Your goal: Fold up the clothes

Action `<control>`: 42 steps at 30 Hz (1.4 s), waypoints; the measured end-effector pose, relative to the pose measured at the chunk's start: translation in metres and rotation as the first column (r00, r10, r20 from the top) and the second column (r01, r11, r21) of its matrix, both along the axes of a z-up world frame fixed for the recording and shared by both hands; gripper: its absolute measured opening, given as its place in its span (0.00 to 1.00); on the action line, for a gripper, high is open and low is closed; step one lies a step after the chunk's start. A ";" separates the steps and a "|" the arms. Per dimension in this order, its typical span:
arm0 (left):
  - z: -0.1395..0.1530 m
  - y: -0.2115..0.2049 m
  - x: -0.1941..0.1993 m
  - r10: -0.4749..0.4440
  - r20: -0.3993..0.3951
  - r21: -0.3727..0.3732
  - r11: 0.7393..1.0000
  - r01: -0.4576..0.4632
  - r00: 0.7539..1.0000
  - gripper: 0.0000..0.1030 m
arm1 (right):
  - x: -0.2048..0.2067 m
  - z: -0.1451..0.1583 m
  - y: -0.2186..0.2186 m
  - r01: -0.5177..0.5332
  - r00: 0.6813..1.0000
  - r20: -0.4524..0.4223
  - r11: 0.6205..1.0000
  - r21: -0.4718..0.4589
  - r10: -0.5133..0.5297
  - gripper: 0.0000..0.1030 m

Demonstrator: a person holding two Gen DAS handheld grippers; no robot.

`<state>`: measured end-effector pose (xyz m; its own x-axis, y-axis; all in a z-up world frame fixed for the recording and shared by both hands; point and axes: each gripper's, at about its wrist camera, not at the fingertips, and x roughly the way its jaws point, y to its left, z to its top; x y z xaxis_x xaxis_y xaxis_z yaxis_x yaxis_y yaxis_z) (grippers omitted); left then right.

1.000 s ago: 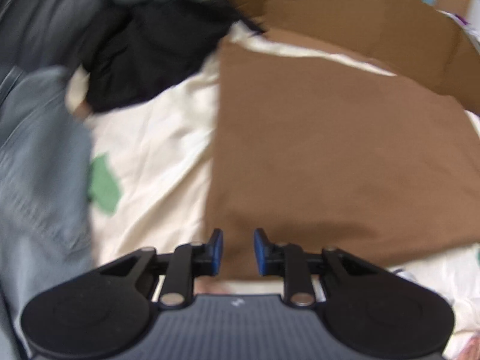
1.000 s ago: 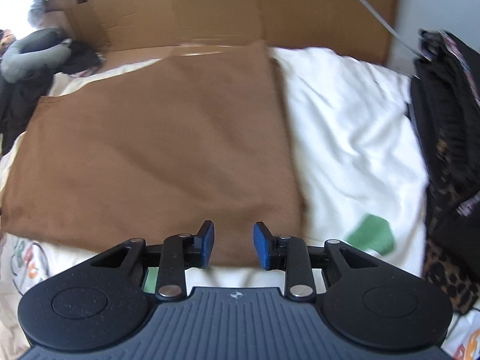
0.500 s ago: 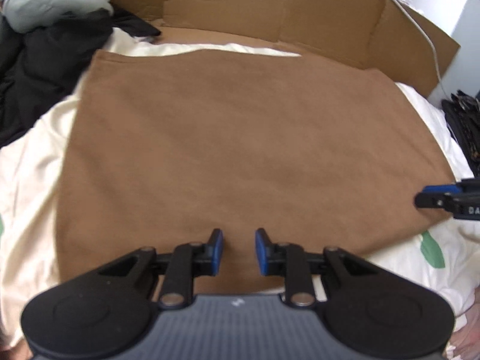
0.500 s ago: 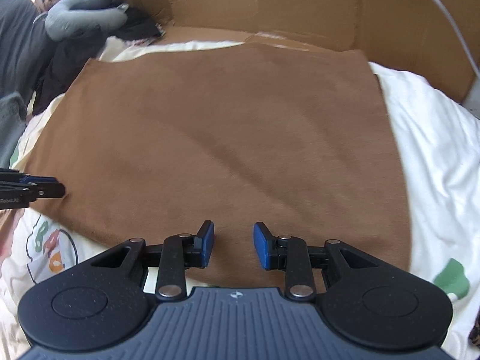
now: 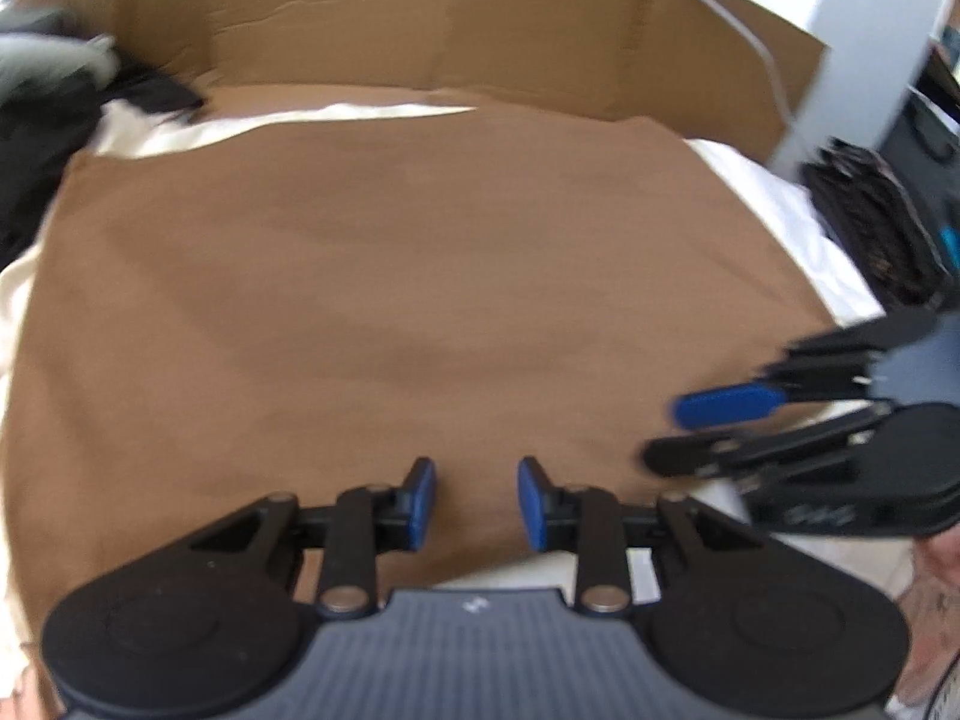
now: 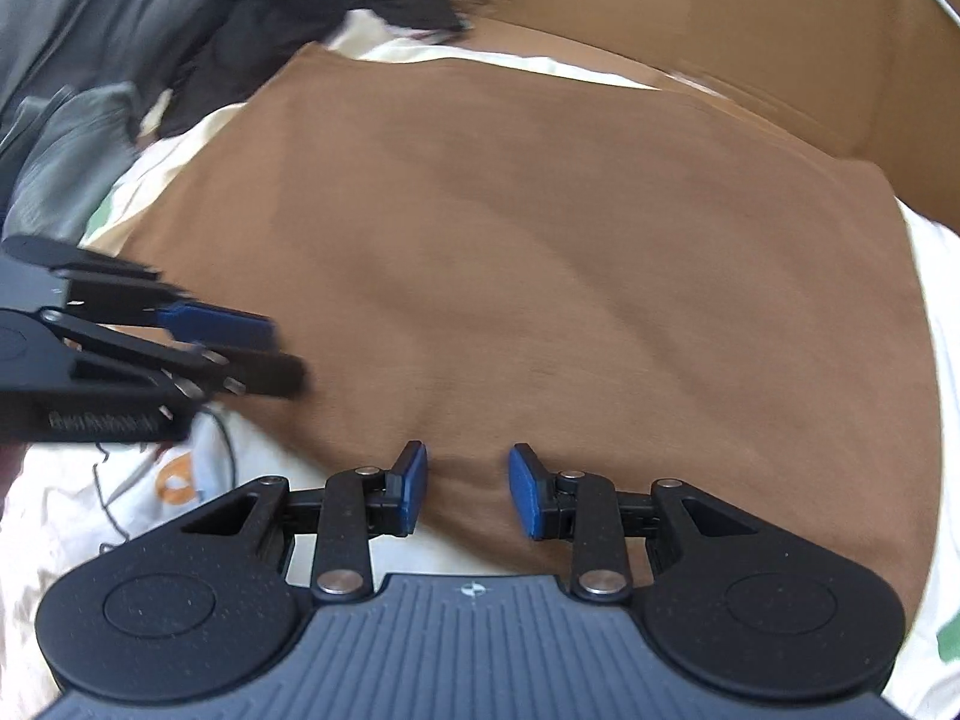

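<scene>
Both grippers now nearer flat brown cloth (image 5: 420, 276)

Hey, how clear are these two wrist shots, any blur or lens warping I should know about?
Left wrist view: the other claw at right is smeared by motion blur, the flat brown folded garment is soft, and the tan cardboard wall bows from the fisheye. Right wrist view: the grey clothes pile and the incoming claw blur; its own blue pads stay sharp.
</scene>
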<state>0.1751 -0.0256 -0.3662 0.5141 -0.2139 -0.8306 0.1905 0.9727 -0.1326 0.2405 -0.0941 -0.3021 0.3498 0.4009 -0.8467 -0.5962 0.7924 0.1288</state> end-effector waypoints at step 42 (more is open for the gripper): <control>0.014 0.116 -0.076 0.470 -0.034 0.055 0.882 -0.468 0.882 0.28 | -0.007 -0.039 -0.220 0.769 0.640 -0.384 0.561 0.308 -0.666 0.37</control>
